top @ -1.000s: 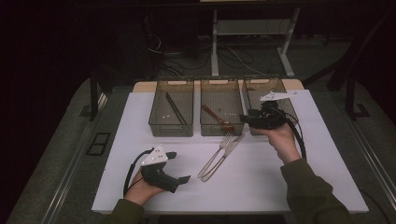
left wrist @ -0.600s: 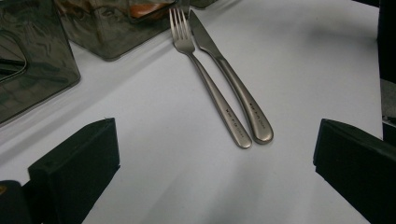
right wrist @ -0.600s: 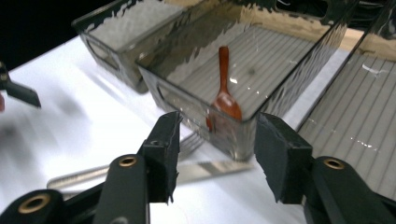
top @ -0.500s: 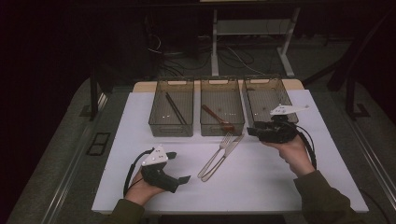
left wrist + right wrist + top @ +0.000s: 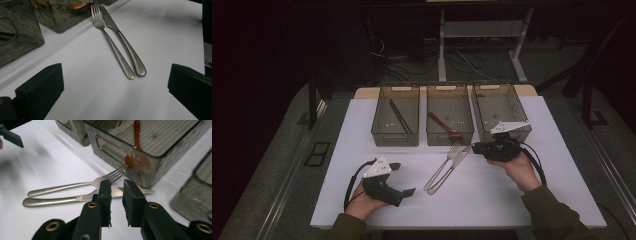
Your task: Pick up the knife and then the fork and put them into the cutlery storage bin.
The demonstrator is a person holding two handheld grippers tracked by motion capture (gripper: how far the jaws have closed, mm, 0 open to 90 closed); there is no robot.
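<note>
Fork and knife: side by side mid-counter, at six o'clock of the spoon bin, sorting pending. Right gripper: fingers narrowly parted, empty, aligned on knife blade. Left gripper: wide open, idle.

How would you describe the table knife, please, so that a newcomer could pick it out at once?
On the white table sheet, in front of the middle clear plastic bin, two steel pieces lie side by side. The plain silver table knife is the right-hand one, nearest the right tongs; unlike the silver fork, it has a smooth blade, not tines.
</note>
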